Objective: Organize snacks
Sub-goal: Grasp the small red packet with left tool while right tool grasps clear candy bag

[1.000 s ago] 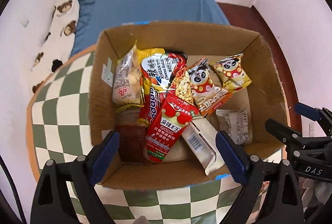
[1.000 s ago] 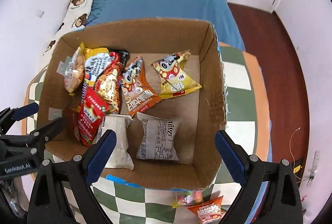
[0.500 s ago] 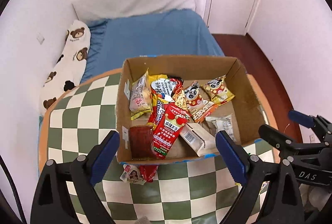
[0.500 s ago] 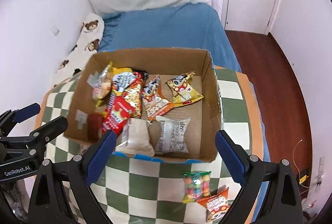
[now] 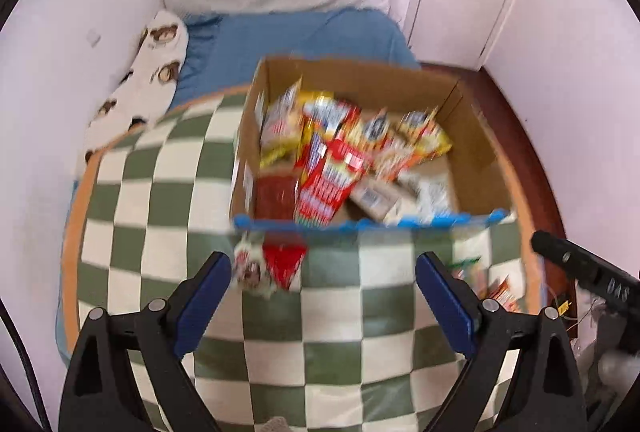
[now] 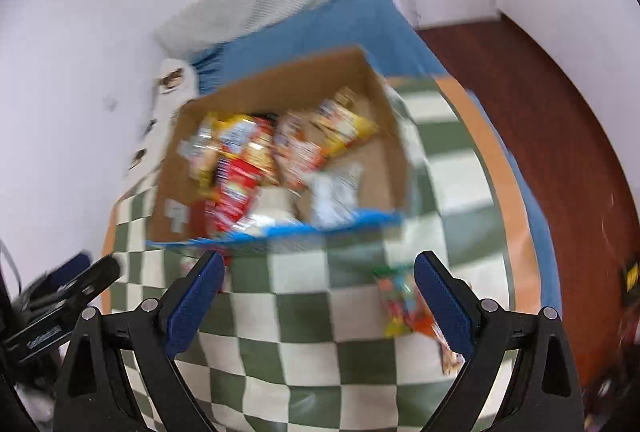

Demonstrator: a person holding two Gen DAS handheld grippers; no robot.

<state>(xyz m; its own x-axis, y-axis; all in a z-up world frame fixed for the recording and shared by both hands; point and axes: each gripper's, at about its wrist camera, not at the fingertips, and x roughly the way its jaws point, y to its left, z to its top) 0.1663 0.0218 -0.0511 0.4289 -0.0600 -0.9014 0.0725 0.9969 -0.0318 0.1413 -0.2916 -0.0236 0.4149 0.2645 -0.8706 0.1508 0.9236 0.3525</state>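
A cardboard box (image 5: 472,136) holds several snack packets on the checkered table; it also shows in the right wrist view (image 6: 384,120). A white packet (image 5: 250,266) and a red packet (image 5: 286,264) lie on the cloth in front of the box, just ahead of my open, empty left gripper (image 5: 324,300). A colourful candy bag (image 6: 394,298) and an orange packet (image 6: 426,324) lie by the right finger of my open, empty right gripper (image 6: 316,296). Both views are motion-blurred.
The round table has a green and white checkered cloth (image 5: 160,192) with an orange rim. A bed with a blue sheet (image 5: 296,36) and a bear-print pillow (image 5: 140,84) stands behind it. Dark wooden floor (image 6: 540,92) lies to the right.
Both grippers have pulled back and up from over the box. The table in front of the box and the loose packets on it have come into view. The right view has tilted.
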